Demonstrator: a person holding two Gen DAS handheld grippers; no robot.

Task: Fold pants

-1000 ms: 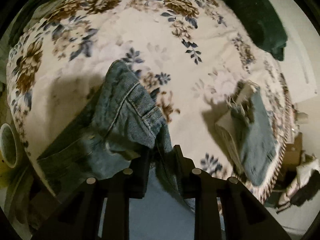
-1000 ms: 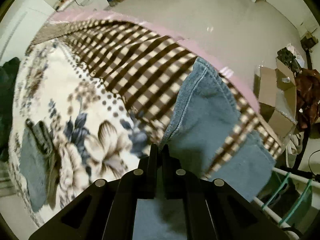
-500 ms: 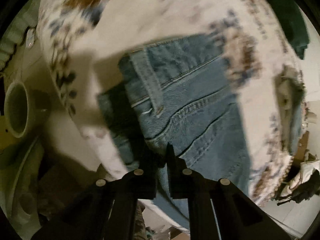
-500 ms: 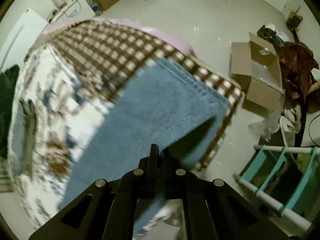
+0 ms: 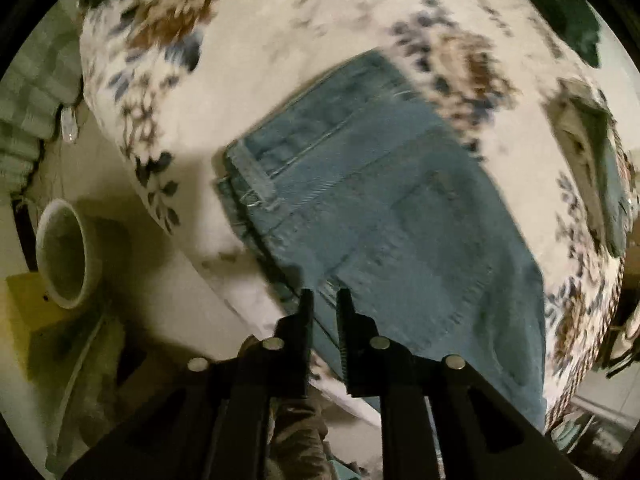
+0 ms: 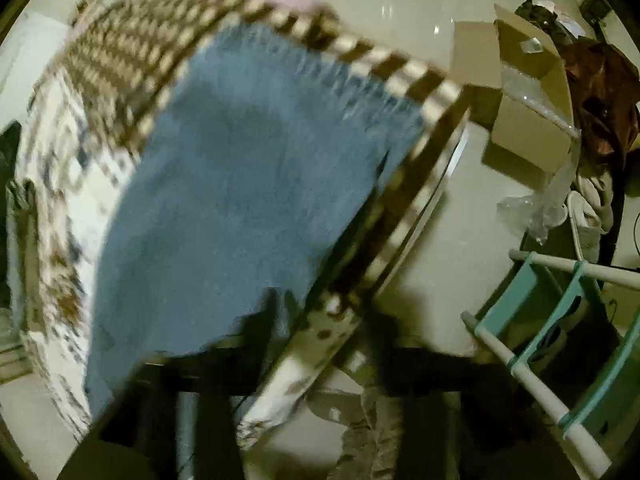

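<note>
Blue denim pants point(image 5: 384, 208) lie spread flat on the floral bedspread point(image 5: 248, 64), waistband toward the bed's left edge. My left gripper point(image 5: 324, 300) is at the near edge of the pants, its fingers a narrow gap apart with denim between them. In the right wrist view the pant legs point(image 6: 240, 184) lie flat over the checked border of the bedspread point(image 6: 120, 64), hem toward the far edge. My right gripper point(image 6: 276, 308) is blurred and pulled back from the near edge of the denim; its fingers look spread apart and empty.
A folded pair of jeans point(image 5: 592, 168) lies on the bed's right side and a dark green garment point(image 5: 576, 12) at the far corner. A round bowl point(image 5: 64, 252) sits beside the bed. A cardboard box point(image 6: 520, 120) and teal rack point(image 6: 560, 340) stand on the floor.
Both grippers pulled the bunched pants out and laid them flat on the bed. The right gripper has let go of the legs and drawn back; the left has slackened at the waist edge.
</note>
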